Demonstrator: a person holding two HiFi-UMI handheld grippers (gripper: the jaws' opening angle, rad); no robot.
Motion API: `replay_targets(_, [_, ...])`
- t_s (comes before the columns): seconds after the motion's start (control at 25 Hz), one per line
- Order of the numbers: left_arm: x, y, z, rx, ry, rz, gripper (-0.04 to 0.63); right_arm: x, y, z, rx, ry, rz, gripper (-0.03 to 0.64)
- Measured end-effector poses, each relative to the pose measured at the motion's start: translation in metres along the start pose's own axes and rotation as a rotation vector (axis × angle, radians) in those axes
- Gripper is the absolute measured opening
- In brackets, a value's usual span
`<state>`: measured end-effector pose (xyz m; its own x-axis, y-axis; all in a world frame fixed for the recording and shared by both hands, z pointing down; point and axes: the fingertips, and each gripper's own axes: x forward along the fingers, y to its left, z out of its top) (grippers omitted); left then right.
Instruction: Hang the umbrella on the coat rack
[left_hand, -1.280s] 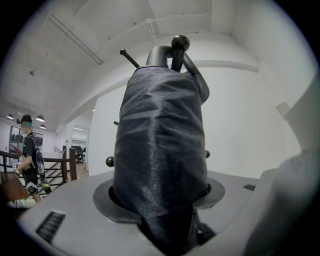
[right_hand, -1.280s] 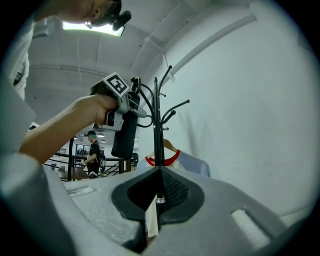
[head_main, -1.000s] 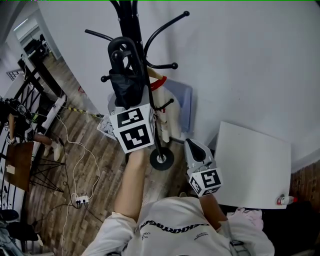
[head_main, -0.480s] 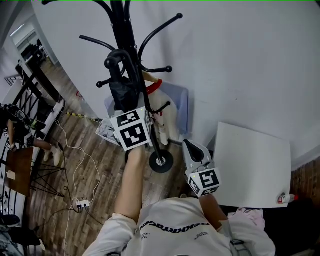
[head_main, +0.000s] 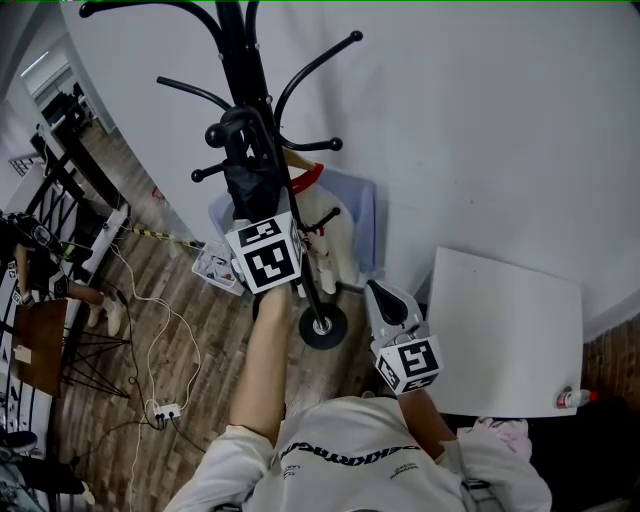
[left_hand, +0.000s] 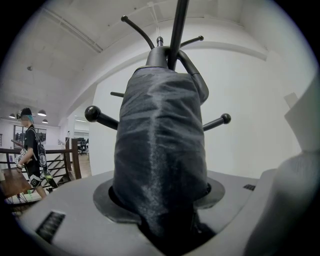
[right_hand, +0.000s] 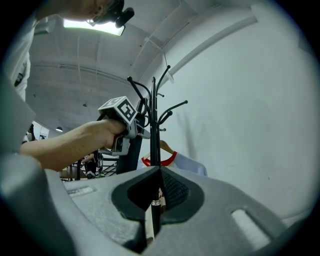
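A black coat rack (head_main: 240, 45) with curved, knob-tipped arms stands against the white wall, its round base (head_main: 322, 326) on the wood floor. My left gripper (head_main: 256, 208) is shut on a folded black umbrella (head_main: 250, 180), held upright against the pole. The umbrella's curved handle (head_main: 232, 125) sits among the middle arms; I cannot tell whether it rests on one. In the left gripper view the umbrella's fabric (left_hand: 160, 150) fills the jaws. My right gripper (head_main: 385, 295) hangs low, right of the base, jaws shut on nothing and pointing at the pole (right_hand: 153, 125).
A white garment with a red collar (head_main: 312, 180) hangs on the rack behind the umbrella. A white table (head_main: 505, 330) with a small bottle (head_main: 570, 400) stands at the right. Cables and a power strip (head_main: 160, 405) lie on the floor at the left. A person (left_hand: 32, 150) stands far left.
My left gripper has sunk with the umbrella, bringing its handle down along the pole among the arms. The right gripper has kept still.
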<state>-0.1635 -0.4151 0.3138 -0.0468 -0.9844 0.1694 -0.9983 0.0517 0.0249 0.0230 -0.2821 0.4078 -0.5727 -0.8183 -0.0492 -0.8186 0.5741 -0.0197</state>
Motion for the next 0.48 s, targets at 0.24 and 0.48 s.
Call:
replay_targets(0.24, [0.011, -0.002, -0.009, -0.011, 0.032, -0.007, 0.259, -0.001, -0.004, 0.000, 0.006, -0.001, -0.006, -0.002])
replay_targets(0.48, [0.020, 0.001, -0.017, -0.013, 0.057, 0.001, 0.259, -0.001, -0.006, 0.001, 0.016, -0.005, -0.012, -0.002])
